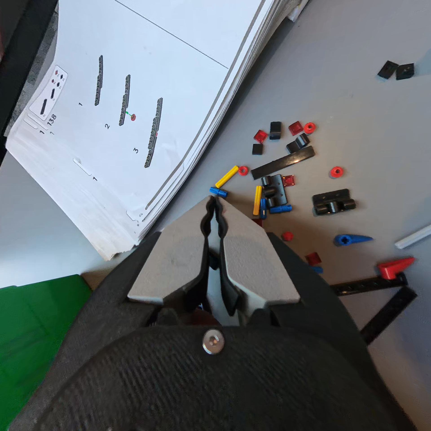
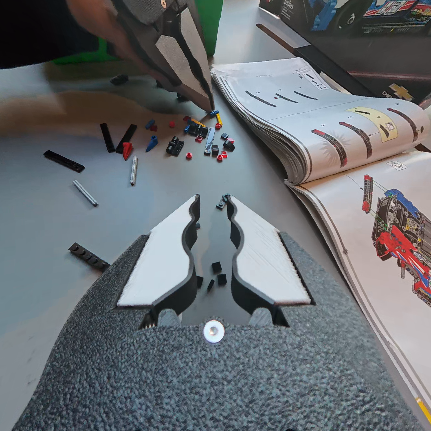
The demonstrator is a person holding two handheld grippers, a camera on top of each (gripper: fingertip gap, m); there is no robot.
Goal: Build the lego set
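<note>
Left hand-held gripper (image 1: pixel 213 198) closed and empty, tips beside a blue pin (image 1: pixel 218 191).
Right hand-held gripper (image 2: pixel 213 198) gapes, empty; lego pieces (image 2: pixel 175 145) lie mid-surface (image 2: pixel 163 186), beside the manual (image 2: pixel 326 121).

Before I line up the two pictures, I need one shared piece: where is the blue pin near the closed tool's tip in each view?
Left wrist view: blue pin sits just above centre, right off the left tool's shut tips.
Right wrist view: blue pin lies upper centre, at the far tool's tip.
Shared landmark: the yellow axle touching it, beside the manual.
</note>
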